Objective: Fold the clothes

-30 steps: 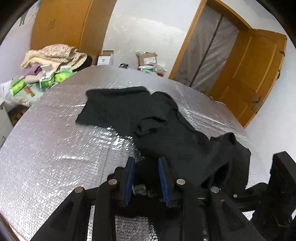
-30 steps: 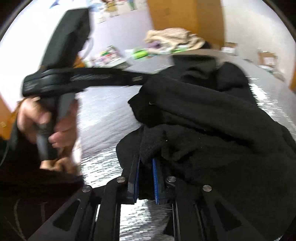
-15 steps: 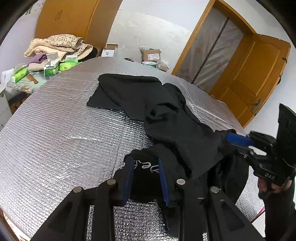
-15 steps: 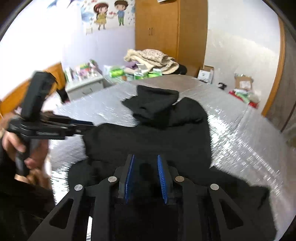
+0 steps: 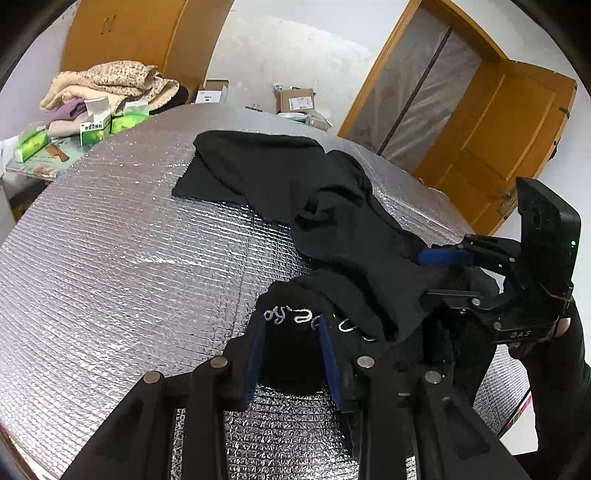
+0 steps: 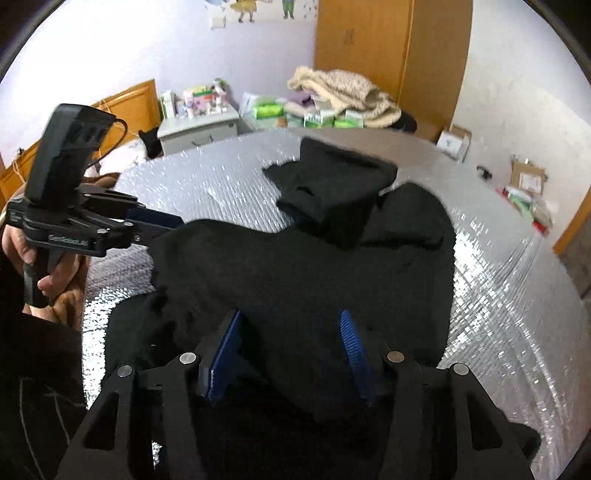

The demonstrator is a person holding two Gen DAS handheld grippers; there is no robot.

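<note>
While both grippers' jaws are opening, the black garment (image 5: 332, 206) is straddled — right gripper (image 6: 290, 343) spread wide, left gripper (image 5: 291, 332) narrower, neither pressing.

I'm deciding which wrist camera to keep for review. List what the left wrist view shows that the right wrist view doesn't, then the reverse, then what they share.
Left wrist view only: white lettering on the black garment, lying between the opening left gripper pads, and an orange door.

Right wrist view only: a cartoon wall sticker, a grey nightstand, and the right gripper from behind, jaws opening over black cloth.

Both: the garment, the silver quilted surface, the blanket pile, both grippers.
</note>
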